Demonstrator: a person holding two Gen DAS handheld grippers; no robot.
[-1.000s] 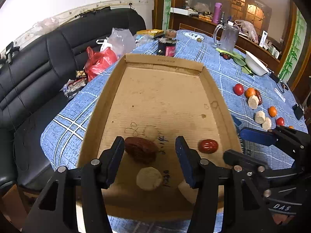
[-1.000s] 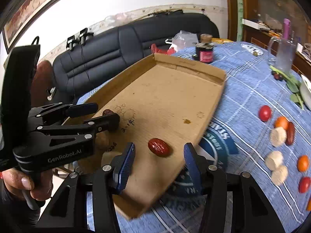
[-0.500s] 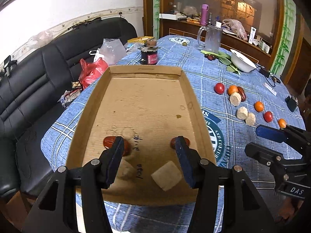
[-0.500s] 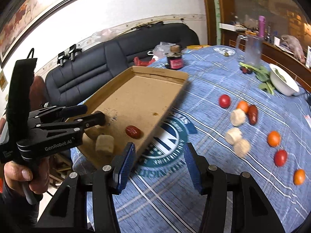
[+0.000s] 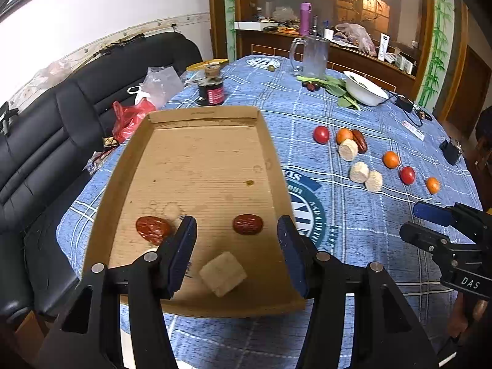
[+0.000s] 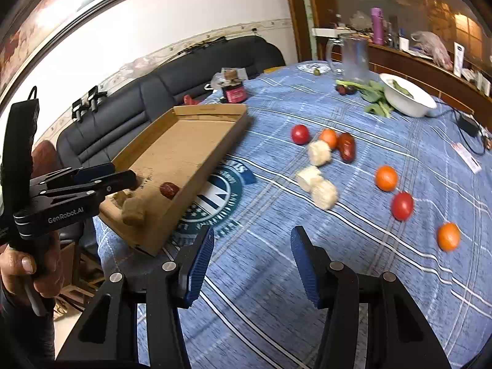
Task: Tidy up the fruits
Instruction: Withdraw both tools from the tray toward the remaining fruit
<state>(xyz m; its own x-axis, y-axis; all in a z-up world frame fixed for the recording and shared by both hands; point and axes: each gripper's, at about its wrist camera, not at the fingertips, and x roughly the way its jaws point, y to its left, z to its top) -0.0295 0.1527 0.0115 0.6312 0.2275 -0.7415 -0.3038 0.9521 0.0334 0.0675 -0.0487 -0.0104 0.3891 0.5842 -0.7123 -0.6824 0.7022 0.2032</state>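
A cardboard tray [image 5: 196, 153] lies on the blue tablecloth and holds two red dates [image 5: 247, 224] [image 5: 153, 227] and a pale chunk [image 5: 223, 273] at its near end. My left gripper [image 5: 236, 246] is open and empty above that near end. My right gripper [image 6: 250, 259] is open and empty over bare cloth right of the tray [image 6: 184, 141]. Loose fruit lies to the right: red tomatoes [image 6: 300, 133], oranges [image 6: 386, 178], a date [image 6: 347, 150] and pale chunks [image 6: 319, 152].
A white bowl [image 6: 406, 98] with greens, a glass jug [image 6: 353, 58] and a dark jar [image 6: 234, 90] stand at the far side. A black sofa [image 5: 46, 129] with plastic bags runs along the left. A black cable and charger [image 6: 467, 123] lie far right.
Both grippers have pulled back and risen from the tray. The right gripper has swung right, off the tray and over the cloth. A second pale chunk now lies in the tray.
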